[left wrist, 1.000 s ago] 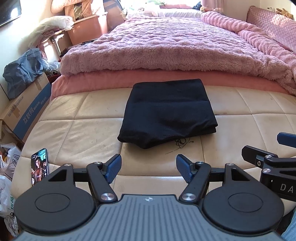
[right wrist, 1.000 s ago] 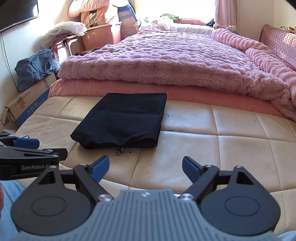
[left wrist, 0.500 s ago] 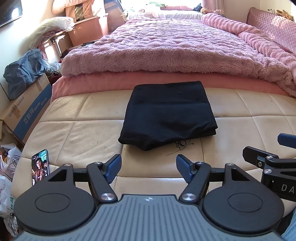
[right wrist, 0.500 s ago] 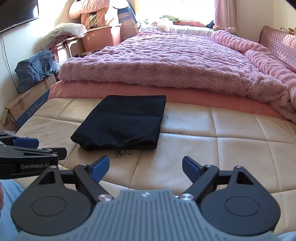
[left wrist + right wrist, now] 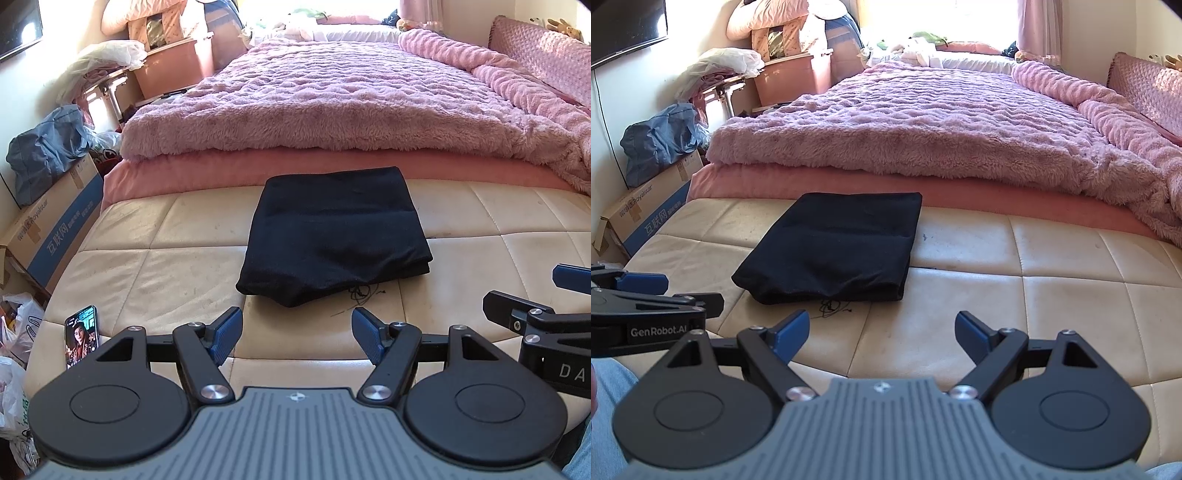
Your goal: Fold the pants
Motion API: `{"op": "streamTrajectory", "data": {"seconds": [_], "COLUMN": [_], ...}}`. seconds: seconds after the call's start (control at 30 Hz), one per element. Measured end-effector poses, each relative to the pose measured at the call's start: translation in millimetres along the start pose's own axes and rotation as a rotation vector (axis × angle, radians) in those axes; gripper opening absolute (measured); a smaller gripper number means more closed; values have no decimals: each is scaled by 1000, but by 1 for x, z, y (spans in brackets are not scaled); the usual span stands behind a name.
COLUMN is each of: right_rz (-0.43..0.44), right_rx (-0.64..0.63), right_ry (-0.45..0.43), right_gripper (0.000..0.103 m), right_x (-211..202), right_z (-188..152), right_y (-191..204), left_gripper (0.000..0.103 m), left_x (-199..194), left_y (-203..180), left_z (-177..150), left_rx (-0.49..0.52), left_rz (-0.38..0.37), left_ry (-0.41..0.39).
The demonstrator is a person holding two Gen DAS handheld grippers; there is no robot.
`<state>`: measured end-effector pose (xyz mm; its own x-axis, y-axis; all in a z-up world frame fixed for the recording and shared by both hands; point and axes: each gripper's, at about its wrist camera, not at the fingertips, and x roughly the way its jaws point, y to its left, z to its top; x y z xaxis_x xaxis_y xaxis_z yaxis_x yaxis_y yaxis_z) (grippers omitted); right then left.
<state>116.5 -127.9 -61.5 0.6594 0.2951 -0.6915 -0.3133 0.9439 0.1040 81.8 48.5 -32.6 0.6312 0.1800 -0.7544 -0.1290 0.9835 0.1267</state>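
Note:
The black pants (image 5: 336, 236) lie folded in a neat rectangle on the cream quilted bench (image 5: 147, 266), also seen in the right wrist view (image 5: 838, 243). A loose black thread (image 5: 360, 291) lies at their near edge. My left gripper (image 5: 297, 332) is open and empty, held back from the near edge of the pants. My right gripper (image 5: 881, 334) is open and empty, near and to the right of the pants. Neither touches the cloth.
A phone (image 5: 82, 334) with a lit screen lies at the bench's near left corner. A pink fluffy blanket (image 5: 332, 99) covers the bed behind. A cardboard box (image 5: 55, 221) with a blue bag stands at the left, plastic bags on the floor.
Both grippers have drawn back slightly from the folded pants and stayed open. The pants have not moved.

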Motion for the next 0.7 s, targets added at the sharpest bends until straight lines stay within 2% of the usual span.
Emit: {"op": "streamTrajectory", "data": {"seconds": [0.7], "right_rz": [-5], "right_rx": [4], "right_ry": [-17], "right_gripper": [82], "right_x": [-4], "right_z": [4], "right_y": [-1], "left_gripper": [79], "left_x": [-6], "left_y": [0], "left_z": [5], "left_rx": [11], "left_rz": [-2], "left_ry": [-18]}}
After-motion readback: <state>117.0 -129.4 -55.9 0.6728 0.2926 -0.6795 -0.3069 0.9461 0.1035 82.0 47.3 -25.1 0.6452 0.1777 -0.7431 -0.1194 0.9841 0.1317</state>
